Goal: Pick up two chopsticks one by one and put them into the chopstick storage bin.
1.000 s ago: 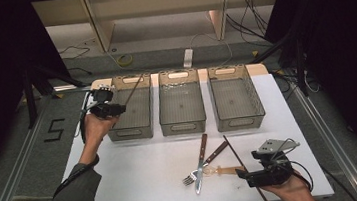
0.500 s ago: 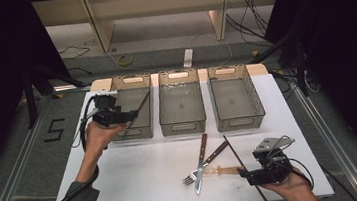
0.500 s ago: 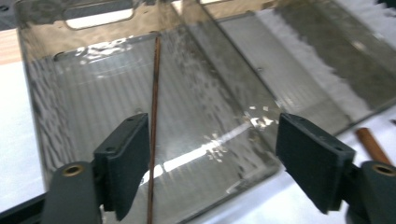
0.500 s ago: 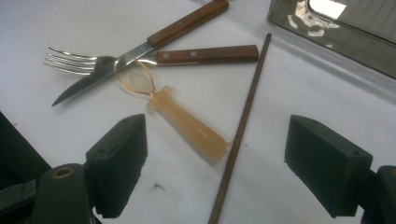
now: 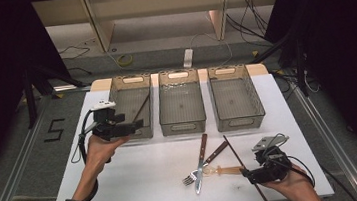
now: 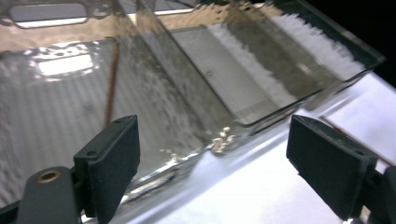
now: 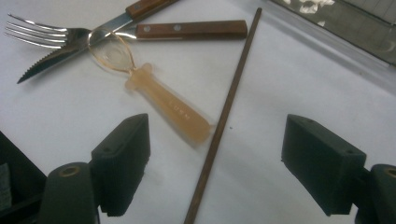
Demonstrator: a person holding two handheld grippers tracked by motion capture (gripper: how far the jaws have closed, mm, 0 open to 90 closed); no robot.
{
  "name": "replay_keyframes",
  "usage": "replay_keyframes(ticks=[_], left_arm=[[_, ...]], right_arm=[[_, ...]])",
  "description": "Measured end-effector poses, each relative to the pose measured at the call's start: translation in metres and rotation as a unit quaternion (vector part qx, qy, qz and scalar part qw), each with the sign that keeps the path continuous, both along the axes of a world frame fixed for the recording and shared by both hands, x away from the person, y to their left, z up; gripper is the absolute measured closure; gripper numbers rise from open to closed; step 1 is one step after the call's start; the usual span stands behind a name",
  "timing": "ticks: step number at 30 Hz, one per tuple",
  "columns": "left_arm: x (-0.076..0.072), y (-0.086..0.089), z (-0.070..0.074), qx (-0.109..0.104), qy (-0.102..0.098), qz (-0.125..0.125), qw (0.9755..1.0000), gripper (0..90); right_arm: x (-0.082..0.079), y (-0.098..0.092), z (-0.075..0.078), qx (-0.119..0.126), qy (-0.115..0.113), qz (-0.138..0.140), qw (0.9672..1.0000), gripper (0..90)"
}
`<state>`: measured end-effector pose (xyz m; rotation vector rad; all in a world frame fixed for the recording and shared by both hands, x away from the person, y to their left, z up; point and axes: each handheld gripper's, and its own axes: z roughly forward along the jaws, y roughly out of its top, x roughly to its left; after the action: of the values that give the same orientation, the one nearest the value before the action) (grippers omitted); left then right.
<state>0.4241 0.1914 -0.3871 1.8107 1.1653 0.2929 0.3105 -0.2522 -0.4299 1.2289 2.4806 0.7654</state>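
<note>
a: nearest the person, the right gripper (image 5: 248,172) hovers low over the table (image 5: 140,185) with its jaws apart and nothing between the pads; they have just been closing a little; the chopstick (image 7: 224,116) lies flat under the gap, so i judge it is lining up for that.

b: and beside it?

a: a clear spoon (image 7: 159,100) just beside the chopstick; past that a fork (image 5: 191,179) and a knife (image 5: 201,162) crossing, piled loose as if waiting to be sorted.

b: the left side?

a: the left gripper (image 5: 136,128) sits at the left bin (image 5: 129,80)'s near rim; its jaws have just been opening and stand wide, empty; another chopstick (image 6: 111,84) rests inside that bin, leaning on the floor, probably just let go; the middle bin (image 5: 179,74) and right bin (image 5: 228,70) lie beyond.
</note>
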Motion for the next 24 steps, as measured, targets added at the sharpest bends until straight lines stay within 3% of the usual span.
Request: replay_keyframes(ticks=[7, 10, 16, 24], left_arm=[[-0.018, -0.008, -0.006, 0.013, -0.009, -0.012, 0.9998, 15.7], [-0.029, -0.011, -0.009, 0.016, -0.026, -0.016, 0.9994, 15.7], [-0.046, -0.014, -0.012, 0.022, -0.036, -0.034, 0.9986, 15.6], [-0.058, -0.014, -0.021, 0.02, -0.031, -0.047, 0.9982, 15.5]], right_arm=[[0.002, 0.0, -0.001, -0.021, 0.017, 0.0, 0.9996, 29.4], [0.003, -0.001, -0.002, -0.031, 0.026, 0.003, 0.9992, 33.9], [0.005, -0.001, -0.004, -0.057, 0.052, 0.014, 0.9969, 40.3], [0.007, 0.003, -0.012, -0.084, 0.085, 0.028, 0.9924, 46.4]])
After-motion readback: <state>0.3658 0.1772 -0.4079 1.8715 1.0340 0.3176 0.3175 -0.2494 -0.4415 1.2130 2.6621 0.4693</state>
